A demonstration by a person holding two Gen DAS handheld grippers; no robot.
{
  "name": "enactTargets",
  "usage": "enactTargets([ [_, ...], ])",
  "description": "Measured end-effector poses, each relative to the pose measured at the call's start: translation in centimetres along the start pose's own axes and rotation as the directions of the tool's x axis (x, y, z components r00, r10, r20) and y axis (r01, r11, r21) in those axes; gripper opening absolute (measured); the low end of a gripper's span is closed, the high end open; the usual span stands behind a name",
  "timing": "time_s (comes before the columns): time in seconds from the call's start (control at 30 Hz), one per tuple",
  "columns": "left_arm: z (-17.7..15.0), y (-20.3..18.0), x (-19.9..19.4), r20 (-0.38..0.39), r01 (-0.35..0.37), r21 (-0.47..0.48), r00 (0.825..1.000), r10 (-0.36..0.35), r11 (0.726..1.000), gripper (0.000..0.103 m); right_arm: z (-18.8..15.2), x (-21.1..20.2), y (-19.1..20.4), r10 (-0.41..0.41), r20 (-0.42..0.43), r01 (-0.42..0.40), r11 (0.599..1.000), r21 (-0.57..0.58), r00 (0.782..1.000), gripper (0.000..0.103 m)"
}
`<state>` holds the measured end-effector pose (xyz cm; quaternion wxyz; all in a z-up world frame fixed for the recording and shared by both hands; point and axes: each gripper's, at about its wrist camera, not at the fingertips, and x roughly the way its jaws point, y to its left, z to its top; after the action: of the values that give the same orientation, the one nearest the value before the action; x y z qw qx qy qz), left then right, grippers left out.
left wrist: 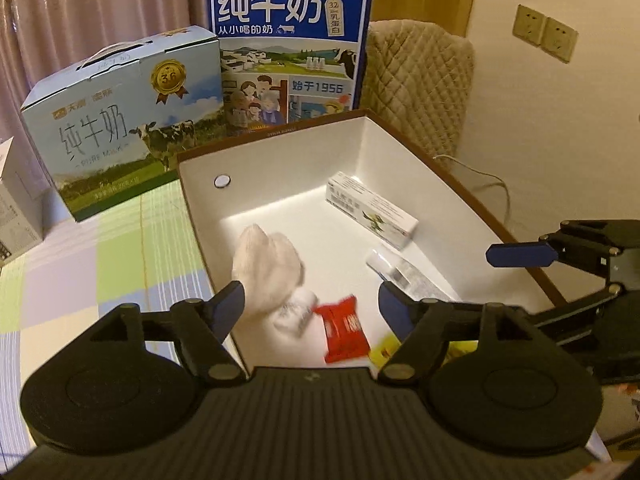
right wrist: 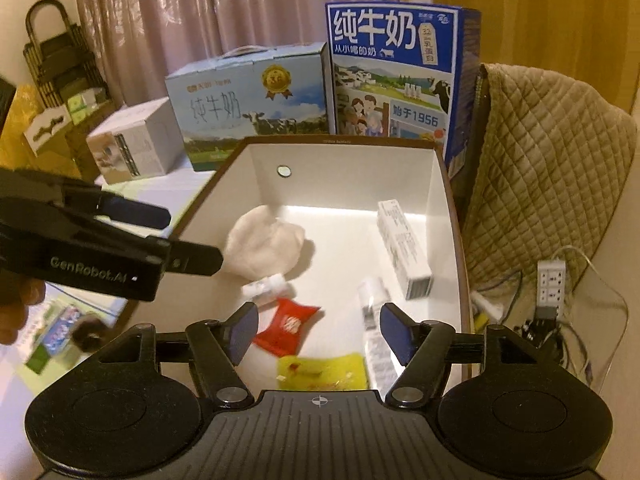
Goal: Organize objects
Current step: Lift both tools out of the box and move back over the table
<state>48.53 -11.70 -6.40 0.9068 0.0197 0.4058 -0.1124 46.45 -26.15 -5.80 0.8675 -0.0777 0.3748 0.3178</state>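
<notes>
While both grippers hover over the white box, neither grips anything: the left gripper has its fingers spread wide and bare above the box's near end, and the right gripper is likewise wide open.

Everything to be organized appears to lie inside the box already. A soft, crumpled white cloth sits toward the box's left wall, a small white bottle just beside it, and a glossy red sachet nearer the front. A rigid white carton lies along the right wall, a clear plastic-wrapped item runs beside it, and a flat yellow packet rests at the near edge.

The main risk, I judge, is the two grippers colliding, since they crowd the same opening. A finger could also clip the thin brown rim and shove the light box across the checked surface, or toward the milk cartons standing behind it. Slick wrappers would slide under a shallow pinch; the limp cloth could drag its neighbours.
</notes>
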Motion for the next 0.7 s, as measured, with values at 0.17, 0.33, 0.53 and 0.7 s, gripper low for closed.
enactTargets([
  [0.17, -1.7, 0.1, -3.4, 0.002, 0.037, -0.013, 0.999, -0.037, 0.999, 0.081, -0.9, -3.5, 1.3, 0.016, 0.036, -0.017, 1.000, 0.026, 0.999, 0.065],
  [0.33, -3.4, 0.1, -7.2, 0.029, 0.050, 0.001, 0.998, -0.050, 0.999, 0.086, -2.1, -6.4, 3.1, 0.024, 0.069, -0.027, 0.999, 0.043, 0.997, 0.065],
  [0.53, -5.7, 0.4, -11.2, 0.047, 0.037, 0.015, 0.998, -0.037, 0.999, 0.089, -3.3, -8.4, 5.3, 0.004, 0.076, -0.012, 0.994, 0.105, 0.997, 0.065],
  [0.7, -7.8, 1.3, -14.1, 0.061, 0.033, -0.023, 0.998, -0.031, 0.999, 0.093, -4.6, -9.2, 6.8, -0.018, 0.051, 0.009, 0.986, 0.167, 0.999, 0.065],
])
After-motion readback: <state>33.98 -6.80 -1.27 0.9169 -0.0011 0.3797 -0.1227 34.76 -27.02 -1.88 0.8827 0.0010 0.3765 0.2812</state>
